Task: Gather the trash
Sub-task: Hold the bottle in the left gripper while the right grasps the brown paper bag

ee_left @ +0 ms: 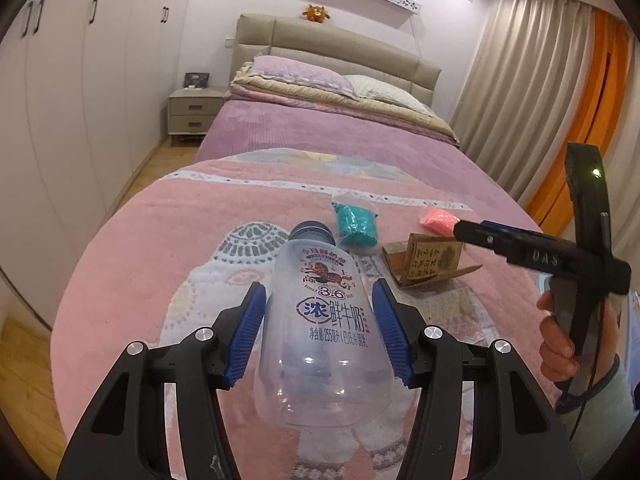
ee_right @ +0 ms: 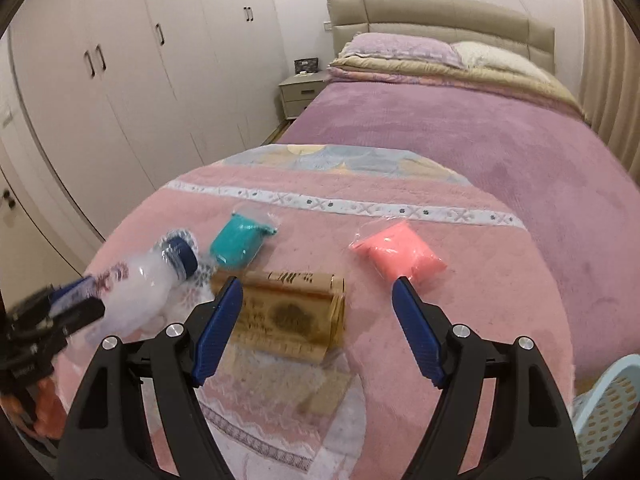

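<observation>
My left gripper is shut on a clear plastic milk bottle with a dark blue cap, its blue pads against the bottle's sides. In the right wrist view that bottle shows blurred at the left, cap up and to the right, in the left gripper. My right gripper stands open above a flattened brown cardboard box on the pink blanket, with nothing between its pads. A teal packet and a pink packet lie just beyond. From the left view the right gripper hovers over the box.
The pink blanket covers the bed's foot, with a purple cover and pillows beyond. A light blue perforated basket sits at the lower right. White wardrobes and a nightstand line the left, and curtains hang on the right.
</observation>
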The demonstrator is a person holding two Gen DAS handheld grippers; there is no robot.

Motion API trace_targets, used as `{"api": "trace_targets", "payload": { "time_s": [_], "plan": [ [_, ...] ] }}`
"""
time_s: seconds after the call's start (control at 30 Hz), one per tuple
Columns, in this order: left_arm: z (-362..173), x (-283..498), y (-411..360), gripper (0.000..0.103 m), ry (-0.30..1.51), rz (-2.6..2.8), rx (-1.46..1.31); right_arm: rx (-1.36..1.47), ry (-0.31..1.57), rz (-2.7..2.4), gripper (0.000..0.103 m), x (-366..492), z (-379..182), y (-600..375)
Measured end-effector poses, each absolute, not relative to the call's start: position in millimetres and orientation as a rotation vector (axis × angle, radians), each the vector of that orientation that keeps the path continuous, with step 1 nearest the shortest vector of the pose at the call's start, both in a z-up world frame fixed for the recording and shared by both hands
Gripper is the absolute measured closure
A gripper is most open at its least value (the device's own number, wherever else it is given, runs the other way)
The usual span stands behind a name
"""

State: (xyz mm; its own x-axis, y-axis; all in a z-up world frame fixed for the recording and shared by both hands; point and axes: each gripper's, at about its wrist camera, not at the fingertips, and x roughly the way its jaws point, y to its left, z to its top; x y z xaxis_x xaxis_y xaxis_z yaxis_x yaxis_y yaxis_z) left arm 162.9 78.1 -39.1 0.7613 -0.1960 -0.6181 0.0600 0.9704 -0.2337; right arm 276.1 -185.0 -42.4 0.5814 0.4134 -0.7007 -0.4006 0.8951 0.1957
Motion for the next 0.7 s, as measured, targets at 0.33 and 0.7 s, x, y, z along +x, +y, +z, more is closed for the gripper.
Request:
{"api": "trace_targets", "payload": {
  "time_s": [0.33,0.7],
  "plan": [
    [-39.1,161.8,80.1,0.05,0.689,-0.145,-0.207,0.003,0.874,0.385,0.042,305.5,-55.4,-183.0],
    [-40.2,159.6,78.1,0.05,0.694,-0.158,-0.222,-0.04,0.944,0.514,0.042,259.8,-69.0,-160.1]
  ]
}}
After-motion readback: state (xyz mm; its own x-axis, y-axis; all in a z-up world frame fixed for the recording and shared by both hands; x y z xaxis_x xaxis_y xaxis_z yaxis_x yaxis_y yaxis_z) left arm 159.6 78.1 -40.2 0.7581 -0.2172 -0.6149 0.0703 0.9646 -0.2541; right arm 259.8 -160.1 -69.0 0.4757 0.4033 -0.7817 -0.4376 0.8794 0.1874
